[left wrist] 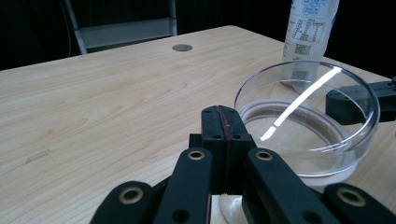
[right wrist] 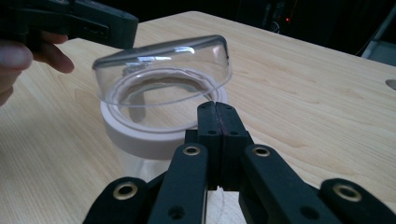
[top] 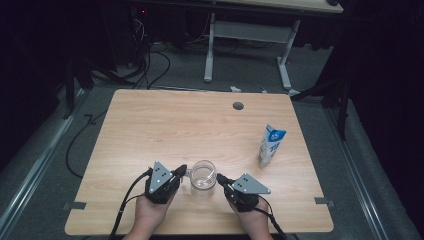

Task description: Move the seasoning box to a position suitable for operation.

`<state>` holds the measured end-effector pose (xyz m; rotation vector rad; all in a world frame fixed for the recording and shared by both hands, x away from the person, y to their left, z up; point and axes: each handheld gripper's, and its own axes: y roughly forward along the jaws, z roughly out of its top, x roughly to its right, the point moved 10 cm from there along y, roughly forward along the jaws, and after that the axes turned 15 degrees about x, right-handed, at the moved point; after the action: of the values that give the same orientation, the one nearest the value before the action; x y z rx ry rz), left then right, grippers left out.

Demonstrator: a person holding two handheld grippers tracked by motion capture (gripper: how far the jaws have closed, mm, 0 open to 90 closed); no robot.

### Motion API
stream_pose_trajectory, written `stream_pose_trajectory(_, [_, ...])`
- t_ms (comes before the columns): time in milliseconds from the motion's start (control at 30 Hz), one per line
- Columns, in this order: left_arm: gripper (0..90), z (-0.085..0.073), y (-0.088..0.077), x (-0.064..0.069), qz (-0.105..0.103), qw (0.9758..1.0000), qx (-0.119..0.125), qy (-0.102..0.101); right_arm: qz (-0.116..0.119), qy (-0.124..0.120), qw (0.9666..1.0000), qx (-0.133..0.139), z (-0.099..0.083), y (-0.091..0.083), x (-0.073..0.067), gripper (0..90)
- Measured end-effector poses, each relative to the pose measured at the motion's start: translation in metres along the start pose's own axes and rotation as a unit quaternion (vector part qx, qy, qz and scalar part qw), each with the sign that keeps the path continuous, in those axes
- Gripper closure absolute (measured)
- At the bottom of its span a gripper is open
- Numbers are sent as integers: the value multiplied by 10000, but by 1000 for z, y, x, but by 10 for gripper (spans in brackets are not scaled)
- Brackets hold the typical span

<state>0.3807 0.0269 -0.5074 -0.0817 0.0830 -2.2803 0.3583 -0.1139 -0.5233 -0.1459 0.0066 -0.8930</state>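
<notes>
Black linkage arms fill the foreground of both gripper views, and in each the two jaws are pressed flat together with no gap and nothing between them. Seen from the high view, the left gripper (top: 181, 171) and the right gripper (top: 220, 178) flank a clear round glass jar (top: 202, 175) near the front edge of the light wooden table (top: 165, 125), each jaw tip just beside the jar's rim; whether they touch it cannot be told. The jar stands upright; the right gripper view shows a clear rim (right wrist: 163, 70) above a pale pinkish-white band (right wrist: 140, 135). A person's hands hold both grippers from below. Well apart, toward the right edge, stands a white and blue carton (top: 271, 145), upright. Farther back, a small round grey hole (top: 238, 106) sits in the tabletop.
</notes>
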Motion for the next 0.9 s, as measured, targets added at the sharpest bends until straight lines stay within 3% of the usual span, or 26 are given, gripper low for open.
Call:
stream_pose_trajectory(233, [900,1,-6,3,-21,10000,-12,-93,82,-32,9999,134,9,-2,-6,900])
stream_pose_trajectory(567, [894,-26,-25,18,-151,9992,-163,-332,170,-32,9994,292,22,-5,-14,900])
stream_pose_trajectory(633, [889,-29,-25,24,-226,9989,-161,-372,183,-30,9994,299,23,-4,-15,899])
stream_pose_trajectory(667, [886,-30,-27,31,-277,9982,-203,-484,194,-30,9994,292,22,-3,-16,899])
stream_pose_trajectory(900, [895,-26,-23,40,-454,9977,-125,-479,227,-39,9994,277,22,-1,-19,899])
